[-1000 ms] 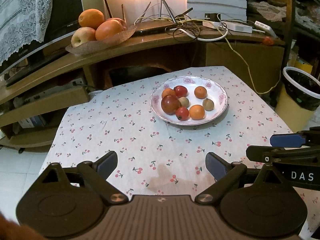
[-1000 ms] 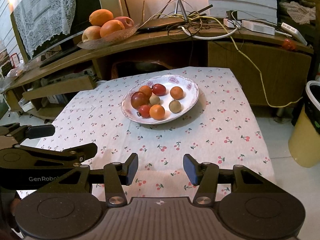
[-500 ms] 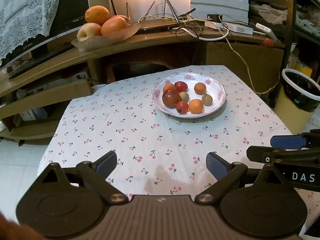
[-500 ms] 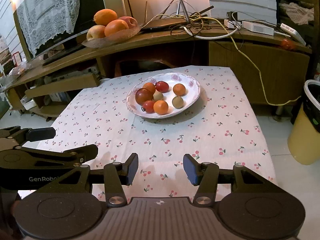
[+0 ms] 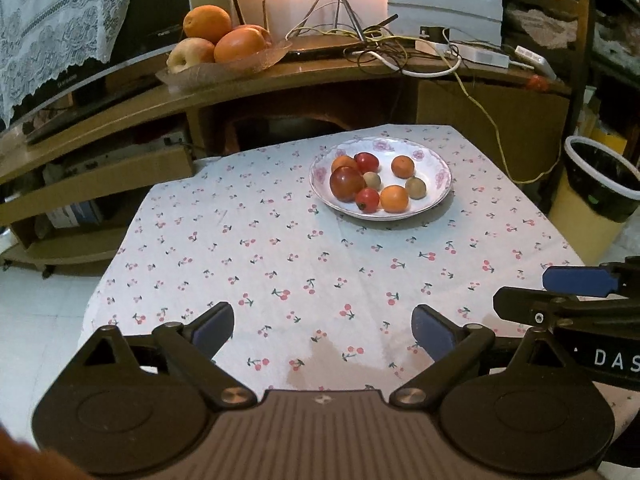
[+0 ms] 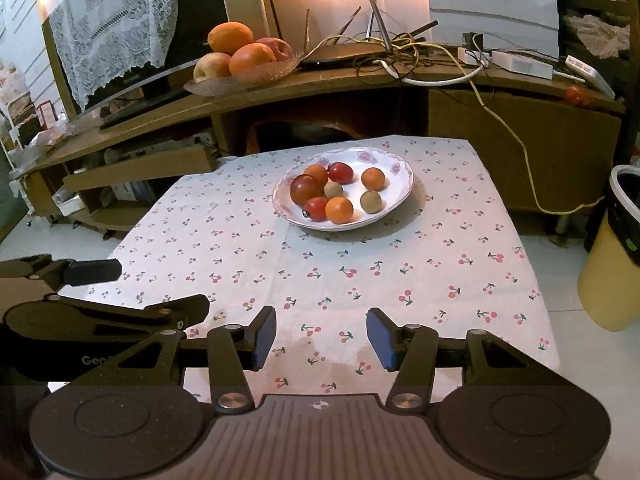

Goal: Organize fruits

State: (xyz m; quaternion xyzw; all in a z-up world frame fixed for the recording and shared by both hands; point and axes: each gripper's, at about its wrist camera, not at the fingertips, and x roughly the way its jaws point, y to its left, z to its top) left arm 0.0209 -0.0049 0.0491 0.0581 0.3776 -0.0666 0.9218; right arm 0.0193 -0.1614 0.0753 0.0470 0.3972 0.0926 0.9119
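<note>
A white floral plate (image 5: 438, 190) (image 6: 400, 196) sits at the far side of a cherry-print table and holds several small fruits: a dark red one (image 5: 346, 183), small oranges (image 5: 394, 199), red tomatoes (image 5: 367, 200) and brownish round fruits (image 5: 416, 187). My left gripper (image 5: 322, 330) is open and empty over the table's near edge, far from the plate. My right gripper (image 6: 321, 338) is open and empty, also near the front edge; it shows at the right of the left wrist view (image 5: 560, 296).
A glass dish with oranges and apples (image 5: 224, 46) (image 6: 244, 58) stands on the wooden TV stand behind the table, beside tangled cables (image 5: 384, 48). A yellow bin with a black liner (image 5: 596, 196) stands right of the table. A wet stain (image 6: 332, 356) marks the cloth near me.
Both grippers have drawn back from the plate, which now looks smaller and farther. Both stay open and empty.
</note>
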